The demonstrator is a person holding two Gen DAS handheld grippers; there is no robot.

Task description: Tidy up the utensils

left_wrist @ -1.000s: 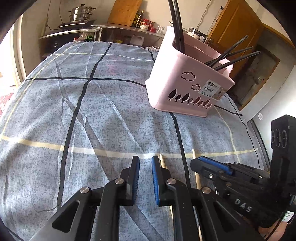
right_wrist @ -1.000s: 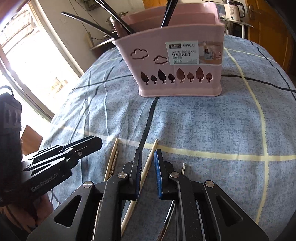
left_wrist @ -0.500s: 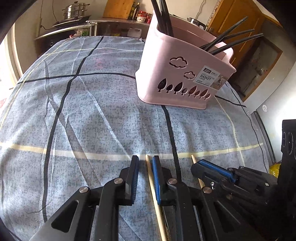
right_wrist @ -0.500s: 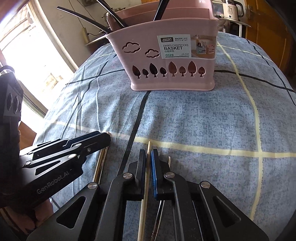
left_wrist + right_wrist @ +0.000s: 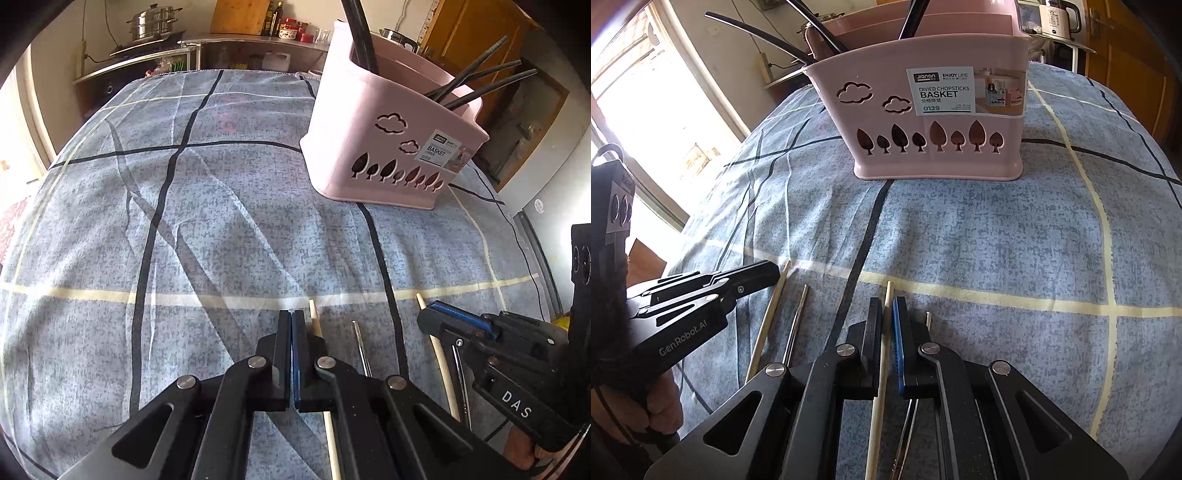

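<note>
A pink chopstick basket (image 5: 391, 147) (image 5: 938, 110) with several black chopsticks stands on the blue plaid cloth. Wooden and metal chopsticks lie at the near edge. My left gripper (image 5: 291, 317) is shut and empty; a wooden chopstick (image 5: 317, 325) lies just right of its fingers, and a metal chopstick (image 5: 360, 347) further right. My right gripper (image 5: 888, 306) is closed narrowly around another wooden chopstick (image 5: 882, 354), which lies between its pads. A metal chopstick (image 5: 798, 325) lies to its left, and another metal utensil (image 5: 905, 435) is partly hidden under its right finger.
The other gripper shows in each view, the right one (image 5: 491, 339) and the left one (image 5: 701, 295). A counter with a steel pot (image 5: 155, 26) stands behind the table. A kettle (image 5: 1056, 18) and wooden doors are to the right.
My left gripper has shut and shifted left, so the wooden chopstick that lay between its fingers now lies outside. My right gripper stays narrowly closed around its wooden chopstick and has come nearer the basket.
</note>
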